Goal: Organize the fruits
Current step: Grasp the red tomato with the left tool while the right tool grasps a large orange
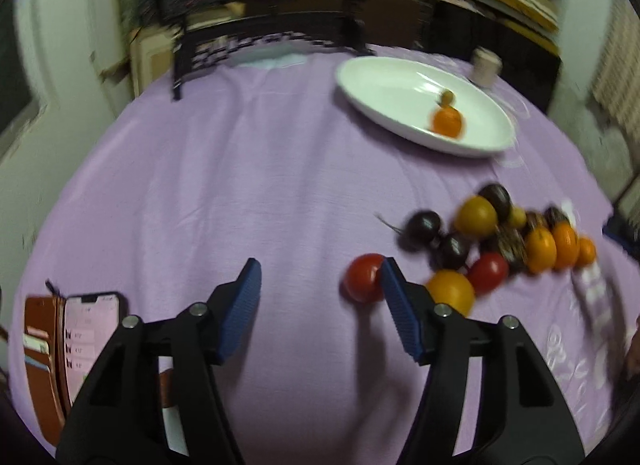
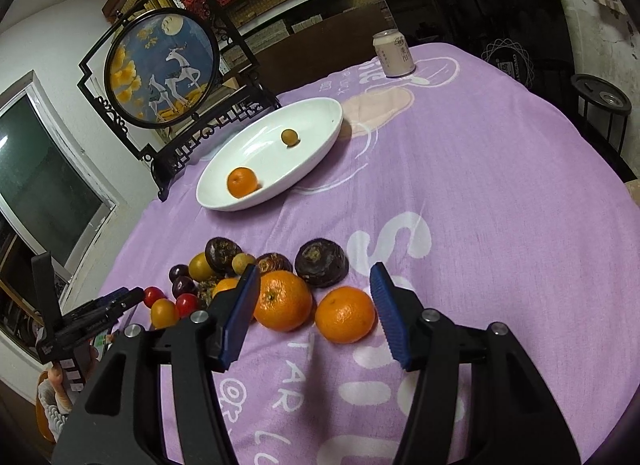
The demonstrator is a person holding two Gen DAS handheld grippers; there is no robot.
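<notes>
A heap of fruit lies on the purple cloth: oranges, red tomatoes, yellow fruits and dark round ones. My left gripper is open, low over the cloth, with the nearest red tomato just beyond its right fingertip. My right gripper is open too; two oranges lie between and just past its fingers, untouched by the pads. The white oval plate behind the heap holds an orange and a small brownish fruit. The left gripper also shows in the right wrist view, beside the tomatoes.
A drink can stands behind the plate. A round deer picture in a black stand occupies the table's far left. A phone in a brown wallet case lies near my left gripper. A black stool stands beyond the table's right edge.
</notes>
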